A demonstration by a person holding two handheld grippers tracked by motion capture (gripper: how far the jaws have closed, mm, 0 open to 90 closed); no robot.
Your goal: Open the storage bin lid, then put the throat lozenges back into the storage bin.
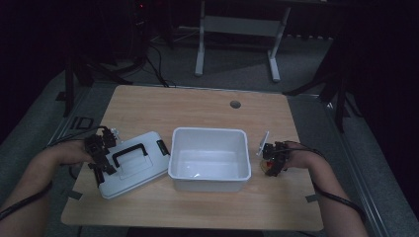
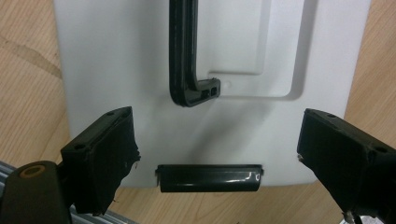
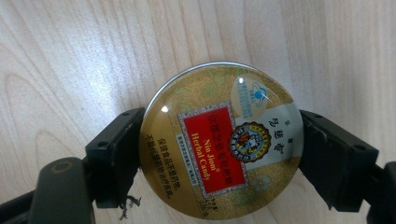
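Right tongs (image 3: 219, 154): jaws closed against both sides of a round candy tin (image 3: 220, 140), gold lid with a red label, lying flat on the bench (image 3: 70, 56); in the high view the right tongs (image 1: 274, 161) sit just to the right of the white bin (image 1: 208, 159), with the tin as a small red-and-gold spot between the jaws
Left tongs (image 2: 215, 163): jaws spread wide, holding nothing, hovering over the near edge of the white lid (image 2: 116, 56); the lid's black end latch (image 2: 209, 178) lies between the jaws, untouched as far as can be seen; black carry handle (image 2: 187, 60) folded flat on top
White bin: open, nothing in it, central on the bench
White lid (image 1: 132, 164): off the bin, lying askew just left of it, handle upward, left tongs (image 1: 101, 153) at its outer end

Progress, judged: the work appears to be packing the tin into the bin and closing it. Lid already off; tin gripped but not yet lifted. Left to do: carry the tin leftward over the bin wall, set it down inside, then take up the lid and seat it on the bin
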